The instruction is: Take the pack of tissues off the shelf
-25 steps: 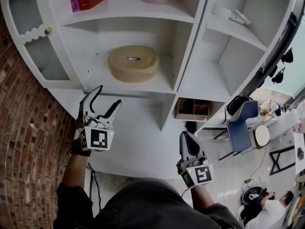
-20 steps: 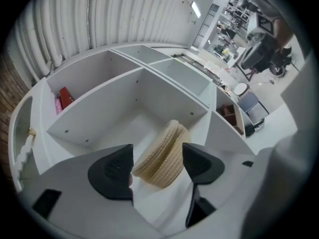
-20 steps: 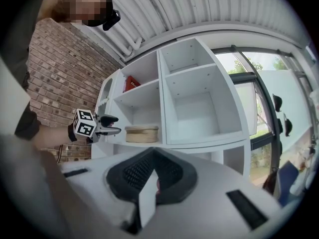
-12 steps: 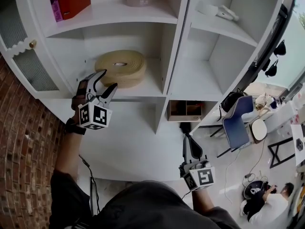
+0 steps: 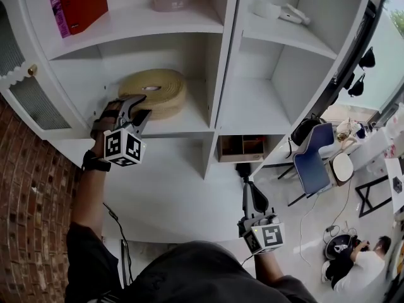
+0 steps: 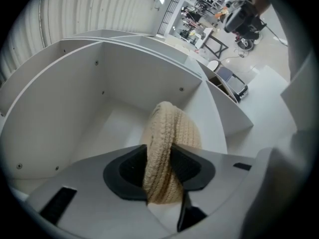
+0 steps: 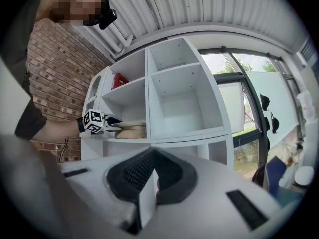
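Up on the white shelf [image 5: 189, 120], with a brick wall [image 5: 31, 188] at eight o'clock and a chair [image 5: 315, 163] at three, the woven beige tissue pack [image 5: 158, 87] lies in the bay at eleven. The left gripper [image 5: 140, 109] is closing on the pack's near rim, pads against the weave; the right gripper [image 5: 251, 194] hangs at five, jaws together, empty. A second ago the left gripper stood wide open below that shelf, clear of the pack.

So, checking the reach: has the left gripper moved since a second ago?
Yes: the left gripper rose from below the shelf board to the beige woven pack, jaws closing around its rim.
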Demonstrator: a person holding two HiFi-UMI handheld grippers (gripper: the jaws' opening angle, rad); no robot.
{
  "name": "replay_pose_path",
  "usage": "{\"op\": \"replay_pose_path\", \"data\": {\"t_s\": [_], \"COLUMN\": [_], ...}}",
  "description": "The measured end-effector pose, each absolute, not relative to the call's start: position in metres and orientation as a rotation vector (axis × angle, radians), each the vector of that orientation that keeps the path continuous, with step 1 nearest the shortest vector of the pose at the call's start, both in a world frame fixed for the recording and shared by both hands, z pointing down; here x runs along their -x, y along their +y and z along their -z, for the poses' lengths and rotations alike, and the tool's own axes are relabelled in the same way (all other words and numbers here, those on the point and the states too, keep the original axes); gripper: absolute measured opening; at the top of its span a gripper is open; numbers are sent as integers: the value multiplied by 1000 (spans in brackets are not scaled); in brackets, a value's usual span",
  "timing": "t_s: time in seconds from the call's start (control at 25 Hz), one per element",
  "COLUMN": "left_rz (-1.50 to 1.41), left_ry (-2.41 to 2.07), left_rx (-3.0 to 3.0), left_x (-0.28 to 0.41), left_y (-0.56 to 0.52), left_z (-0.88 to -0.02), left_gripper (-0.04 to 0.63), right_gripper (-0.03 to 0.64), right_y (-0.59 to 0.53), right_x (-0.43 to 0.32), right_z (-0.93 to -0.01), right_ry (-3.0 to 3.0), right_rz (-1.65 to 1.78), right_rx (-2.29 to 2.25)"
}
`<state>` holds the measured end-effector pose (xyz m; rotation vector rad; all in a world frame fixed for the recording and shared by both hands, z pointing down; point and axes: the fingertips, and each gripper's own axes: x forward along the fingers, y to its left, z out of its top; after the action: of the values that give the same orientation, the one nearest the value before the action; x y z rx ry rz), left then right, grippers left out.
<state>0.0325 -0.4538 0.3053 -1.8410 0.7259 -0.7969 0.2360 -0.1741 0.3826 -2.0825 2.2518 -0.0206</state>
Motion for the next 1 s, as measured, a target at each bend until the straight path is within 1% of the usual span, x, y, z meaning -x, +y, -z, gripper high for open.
{"op": "replay_pose_path", "data": {"t_s": [0.04,0.24,0.64,1.0], "left_rz": [808,855,821,779], "left_ry": [720,686,723,771], "left_rx": [1837,1834,1870,1888], "left_x": [-33,-31,-14,17], "left_y": [-454,-451,-416,-365], "left_z": [-305,-305,-296,-291], "left_gripper": [141,112,103,97], "right_gripper": [0,0,0,0], "right_y": [-175,-176,-175,-170], "right_x": [-236,-237,-225,-194], "right_z": [-383,-385,-375,-368], "right_ry": [2251,2255,2297,2376], "right_rz": [23,29,4,-25], "right_rx": [2083,2079,2011,1906]}}
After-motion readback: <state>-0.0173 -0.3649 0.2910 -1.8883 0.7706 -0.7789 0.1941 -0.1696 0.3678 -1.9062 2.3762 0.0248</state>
